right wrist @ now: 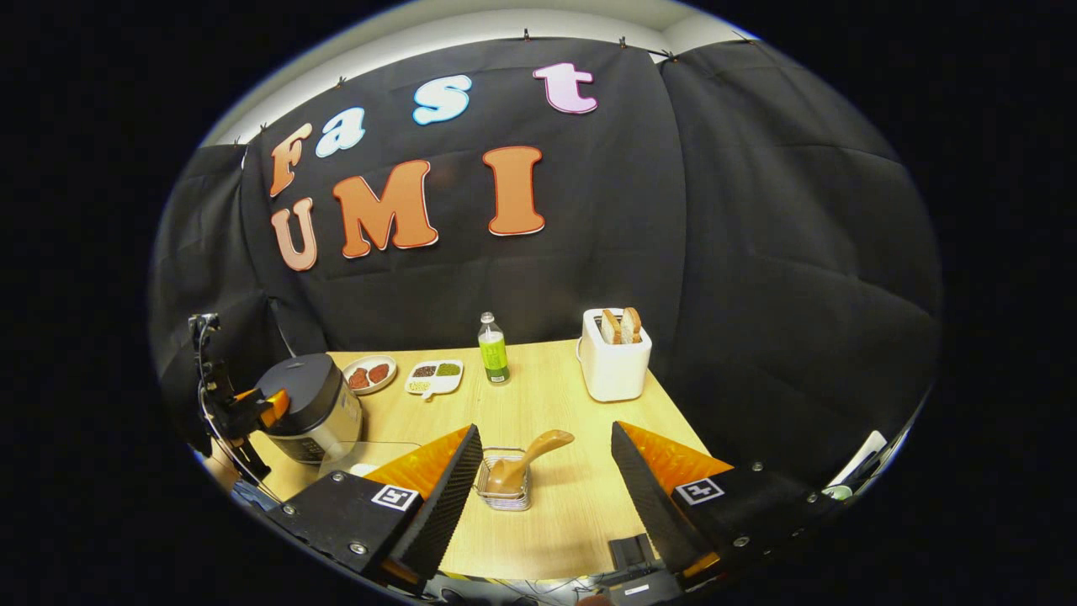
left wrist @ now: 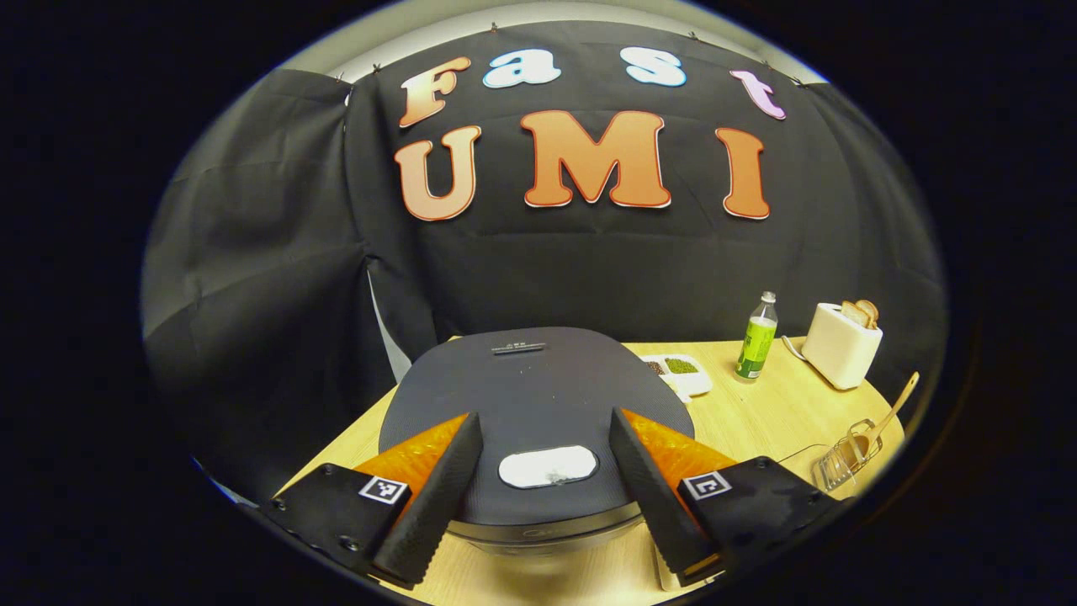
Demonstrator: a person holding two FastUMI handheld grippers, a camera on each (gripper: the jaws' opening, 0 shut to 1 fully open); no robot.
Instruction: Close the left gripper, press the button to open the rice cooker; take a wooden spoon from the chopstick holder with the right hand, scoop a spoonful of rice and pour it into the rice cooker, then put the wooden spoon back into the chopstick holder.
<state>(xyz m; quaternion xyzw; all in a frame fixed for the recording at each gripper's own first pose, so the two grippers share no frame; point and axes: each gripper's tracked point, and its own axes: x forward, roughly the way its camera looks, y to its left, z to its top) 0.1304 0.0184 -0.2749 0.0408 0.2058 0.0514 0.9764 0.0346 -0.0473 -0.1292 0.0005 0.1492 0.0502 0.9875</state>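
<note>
Wide-spread black fingers of the left gripper [left wrist: 547,480] are held over the closed dark round rice cooker [left wrist: 538,396] and its white oval button [left wrist: 548,466]. Equally spread, the right gripper [right wrist: 547,488] is aimed at the light wooden spoon [right wrist: 526,459] standing in the clear chopstick holder [right wrist: 503,495].

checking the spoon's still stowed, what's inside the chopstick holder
The chopstick holder has the wooden spoon in it, bowl down, handle leaning out over the rim. The spoon covers part of its bottom, so anything beneath the bowl cannot be seen.
</note>
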